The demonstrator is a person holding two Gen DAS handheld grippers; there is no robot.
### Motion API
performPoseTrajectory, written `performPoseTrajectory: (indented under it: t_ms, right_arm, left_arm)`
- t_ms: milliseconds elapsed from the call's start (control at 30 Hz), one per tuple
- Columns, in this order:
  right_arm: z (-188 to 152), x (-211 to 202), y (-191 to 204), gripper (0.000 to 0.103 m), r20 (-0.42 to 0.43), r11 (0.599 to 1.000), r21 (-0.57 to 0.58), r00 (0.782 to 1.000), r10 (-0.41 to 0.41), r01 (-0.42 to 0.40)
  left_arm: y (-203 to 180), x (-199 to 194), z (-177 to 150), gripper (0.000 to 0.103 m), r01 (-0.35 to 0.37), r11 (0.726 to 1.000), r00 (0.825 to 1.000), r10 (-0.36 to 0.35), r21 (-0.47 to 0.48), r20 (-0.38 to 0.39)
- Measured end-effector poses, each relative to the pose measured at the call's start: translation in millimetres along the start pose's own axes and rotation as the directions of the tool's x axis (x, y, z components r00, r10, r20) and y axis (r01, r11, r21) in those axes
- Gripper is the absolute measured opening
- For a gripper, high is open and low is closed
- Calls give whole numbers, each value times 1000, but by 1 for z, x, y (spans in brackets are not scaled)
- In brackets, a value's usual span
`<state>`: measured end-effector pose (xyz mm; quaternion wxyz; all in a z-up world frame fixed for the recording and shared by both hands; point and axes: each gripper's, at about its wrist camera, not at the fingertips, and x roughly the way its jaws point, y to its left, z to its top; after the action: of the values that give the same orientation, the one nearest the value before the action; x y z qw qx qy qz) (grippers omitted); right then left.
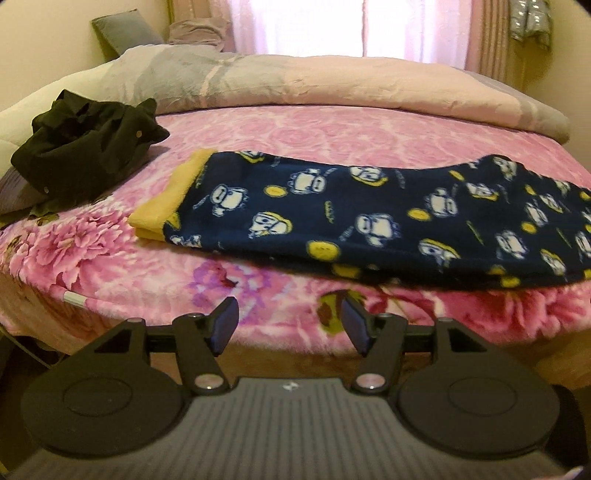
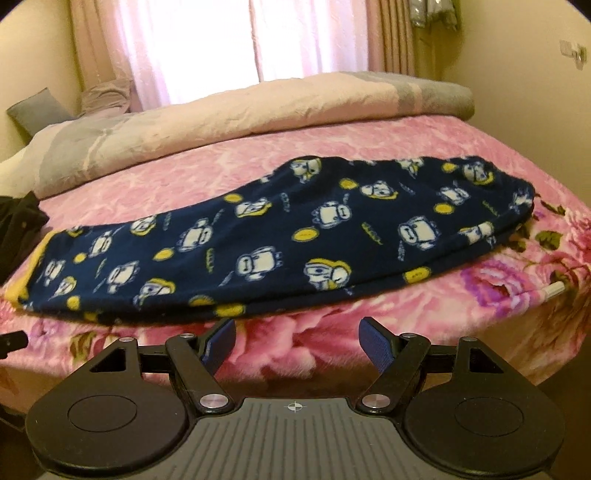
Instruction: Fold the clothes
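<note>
Navy fleece pyjama trousers (image 1: 369, 221) with white cartoon figures and yellow dots lie folded lengthwise on the pink floral bed, yellow cuffs (image 1: 166, 199) at the left end. They also show in the right wrist view (image 2: 295, 236). My left gripper (image 1: 290, 314) is open and empty, just short of the trousers' near edge. My right gripper (image 2: 297, 332) is open and empty, also just before the near edge. A crumpled black garment (image 1: 85, 144) lies at the bed's left.
A pink floral blanket (image 1: 258, 147) covers the bed. A rolled grey and pale pink duvet (image 1: 295, 81) lies along the far side, with pillows (image 1: 125, 33) at the far left. Pink curtains (image 2: 221, 40) hang behind. The bed's front edge (image 2: 332, 369) is right below my grippers.
</note>
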<state>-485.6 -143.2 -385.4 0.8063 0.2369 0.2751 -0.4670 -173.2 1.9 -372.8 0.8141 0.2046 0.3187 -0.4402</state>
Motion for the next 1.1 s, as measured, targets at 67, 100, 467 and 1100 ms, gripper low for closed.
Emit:
performPoseTrajectory:
  t_ms: [67,100,467,1100]
  right_arm:
    - [-5,-6,1,77,11,1000,-4,1000,-7,7]
    - [-7,-9,1,77,15,1000,0,1000,-8,8]
    - [-12,-42,-18,77,79,997,72,996,-38,32]
    - [13,19,-78,76,-21,983,182,1000,-22,25]
  left_arm:
    - [-3,-4,-3,58,11,1000,1000,-11,10,2]
    - [-4,-6,-5,58,16,1000,1000,-16,15,3]
    - [-15,-20,-9,60,64,997,998,-64,47,17]
    - [-12,48,16,60,240,927,958,-274,-288,-85]
